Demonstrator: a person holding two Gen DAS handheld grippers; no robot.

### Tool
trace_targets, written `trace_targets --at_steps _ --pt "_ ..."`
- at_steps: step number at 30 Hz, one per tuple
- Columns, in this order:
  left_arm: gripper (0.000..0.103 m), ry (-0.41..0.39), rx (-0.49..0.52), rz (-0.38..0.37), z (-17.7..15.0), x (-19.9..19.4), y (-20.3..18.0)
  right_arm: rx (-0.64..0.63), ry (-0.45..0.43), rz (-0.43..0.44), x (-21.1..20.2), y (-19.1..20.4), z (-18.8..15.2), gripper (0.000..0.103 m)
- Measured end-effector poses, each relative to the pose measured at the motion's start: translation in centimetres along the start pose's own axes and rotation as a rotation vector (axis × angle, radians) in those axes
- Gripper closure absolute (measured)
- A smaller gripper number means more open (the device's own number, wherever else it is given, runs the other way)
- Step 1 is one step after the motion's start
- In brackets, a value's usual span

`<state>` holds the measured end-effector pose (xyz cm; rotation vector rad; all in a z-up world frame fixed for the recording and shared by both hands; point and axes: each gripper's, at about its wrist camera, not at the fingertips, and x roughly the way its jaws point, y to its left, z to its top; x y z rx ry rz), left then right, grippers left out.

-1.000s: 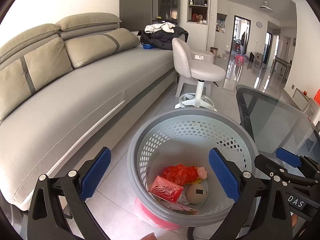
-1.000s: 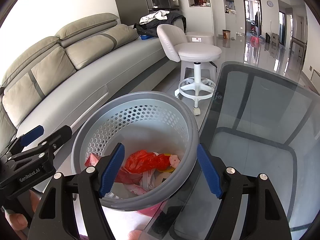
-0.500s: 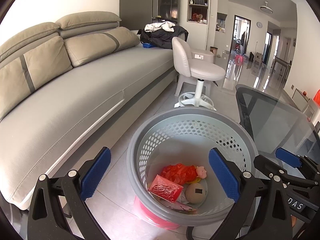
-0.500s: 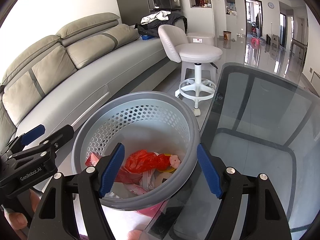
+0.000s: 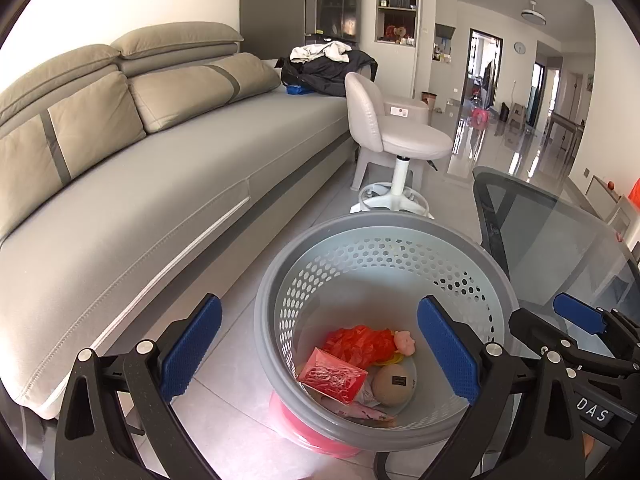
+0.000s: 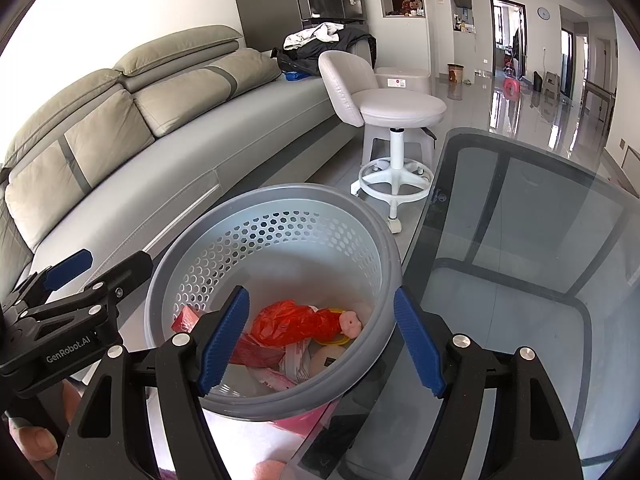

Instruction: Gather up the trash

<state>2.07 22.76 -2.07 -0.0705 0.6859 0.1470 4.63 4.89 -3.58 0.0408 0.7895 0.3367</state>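
A grey perforated trash basket (image 5: 360,232) stands on a pink base on the floor, beside the glass table; it also shows in the right wrist view (image 6: 280,196). Inside lie a red plastic bag (image 5: 360,342), a red packet (image 5: 332,374), a beige ball (image 5: 394,384) and a small pink toy (image 6: 350,322). My left gripper (image 5: 320,350) is open and empty, hovering above the basket's near left rim. My right gripper (image 6: 320,340) is open and empty above the basket's right rim. Each gripper shows at the other view's edge.
A long grey sofa (image 5: 160,184) runs along the left. A white swivel stool (image 5: 396,144) stands beyond the basket. A dark glass table (image 6: 540,260) lies to the right. Clothes (image 5: 328,64) are piled at the sofa's far end.
Both grippers have drifted very slightly; the basket and its contents have not moved. Both stay open.
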Motion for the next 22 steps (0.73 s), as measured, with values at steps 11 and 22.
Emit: trace_targets --at_steps 11,22 --pt "0.007 0.002 0.0 -0.01 0.06 -0.05 -0.07 -0.004 0.002 0.002 0.04 0.13 -0.03 0.031" --pt "0.007 0.008 -0.005 -0.003 0.22 0.02 -0.08 -0.004 0.002 0.002 0.04 0.17 -0.07 0.031"
